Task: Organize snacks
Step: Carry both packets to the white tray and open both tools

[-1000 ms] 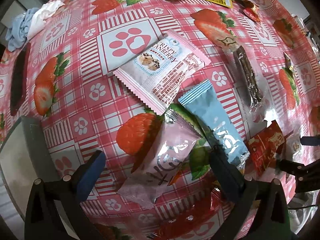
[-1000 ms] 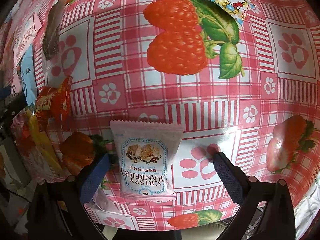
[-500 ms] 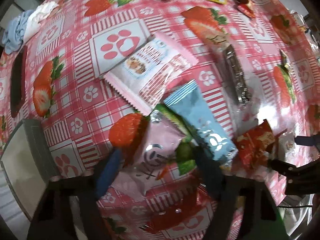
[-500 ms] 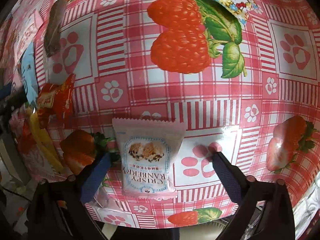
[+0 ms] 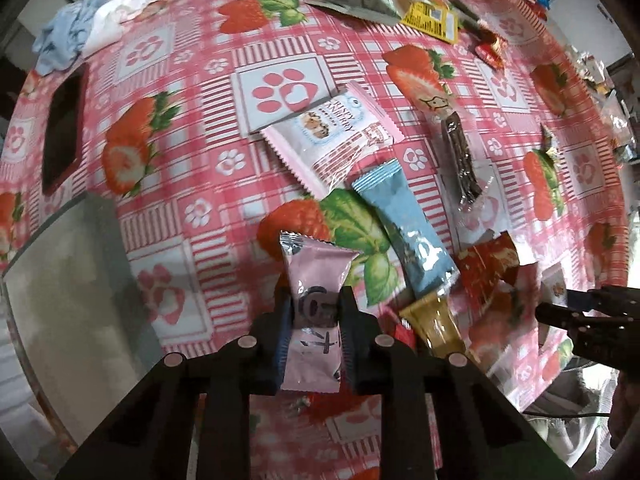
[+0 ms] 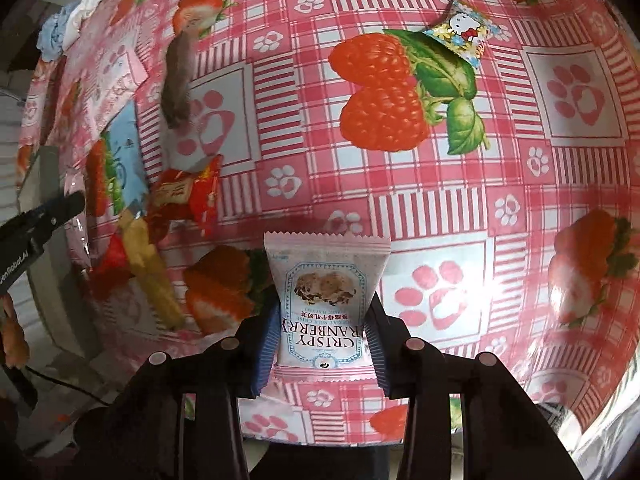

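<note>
- The left tool [image 5: 314,312] has its two fingers closed on a pale pink snack packet [image 5: 316,312], pinching it across its middle.
- That packet's long axis runs straight ahead from the tool, its crimped end pointing away over the bench [image 5: 192,92].
- The right tool [image 6: 322,344] has its fingers closed on a white and blue snack packet [image 6: 326,300], also gripped at the sides and pointing straight ahead.
- Its label, upside down in the right view, reads "CRISPY CRANBERRY".
- A matching cranberry packet [image 5: 332,136] lies flat ahead of the left tool, beyond a light blue packet [image 5: 404,232].
- A red packet [image 5: 488,268] and a gold packet [image 5: 436,324] lie between the two tools.
- Judging by position, the loose pile sits nearer the left tool.
</note>
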`<state>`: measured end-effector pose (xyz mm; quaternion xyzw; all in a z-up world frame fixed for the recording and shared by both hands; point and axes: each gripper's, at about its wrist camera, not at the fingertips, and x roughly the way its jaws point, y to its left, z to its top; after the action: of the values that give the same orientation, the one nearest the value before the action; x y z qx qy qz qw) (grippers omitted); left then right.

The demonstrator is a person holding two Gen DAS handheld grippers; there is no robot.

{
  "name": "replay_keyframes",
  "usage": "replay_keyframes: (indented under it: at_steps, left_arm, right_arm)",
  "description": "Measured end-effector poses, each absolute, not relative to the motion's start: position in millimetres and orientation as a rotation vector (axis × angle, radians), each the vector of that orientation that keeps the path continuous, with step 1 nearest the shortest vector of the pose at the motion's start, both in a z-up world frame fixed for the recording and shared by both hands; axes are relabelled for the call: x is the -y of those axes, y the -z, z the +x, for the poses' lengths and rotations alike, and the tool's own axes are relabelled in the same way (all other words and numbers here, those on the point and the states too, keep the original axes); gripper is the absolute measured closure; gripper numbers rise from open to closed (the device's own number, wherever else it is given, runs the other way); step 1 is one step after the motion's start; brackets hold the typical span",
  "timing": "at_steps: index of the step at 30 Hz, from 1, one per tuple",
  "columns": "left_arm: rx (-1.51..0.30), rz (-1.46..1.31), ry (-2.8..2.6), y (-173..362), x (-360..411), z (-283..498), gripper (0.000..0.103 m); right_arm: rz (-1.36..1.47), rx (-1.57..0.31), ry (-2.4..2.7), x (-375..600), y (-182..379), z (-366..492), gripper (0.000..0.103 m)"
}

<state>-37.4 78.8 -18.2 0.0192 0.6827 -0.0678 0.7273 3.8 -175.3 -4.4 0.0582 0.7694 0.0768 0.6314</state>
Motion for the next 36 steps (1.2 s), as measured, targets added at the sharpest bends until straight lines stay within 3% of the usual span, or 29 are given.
replay_keyframes:
  at_steps: [15, 36]
  left_arm:
    - [-1.466, -0.017, 0.094, -12, -111, -80, 0.078]
    - [-1.401, -0.242, -0.085, -37, -215, -135, 0.078]
  right_arm:
    - [0.147, -1.711, -0.269, 141, -37, 3, 0.061]
    - [-0.183, -1.643, -0.599, -17, -63, 14, 0.061]
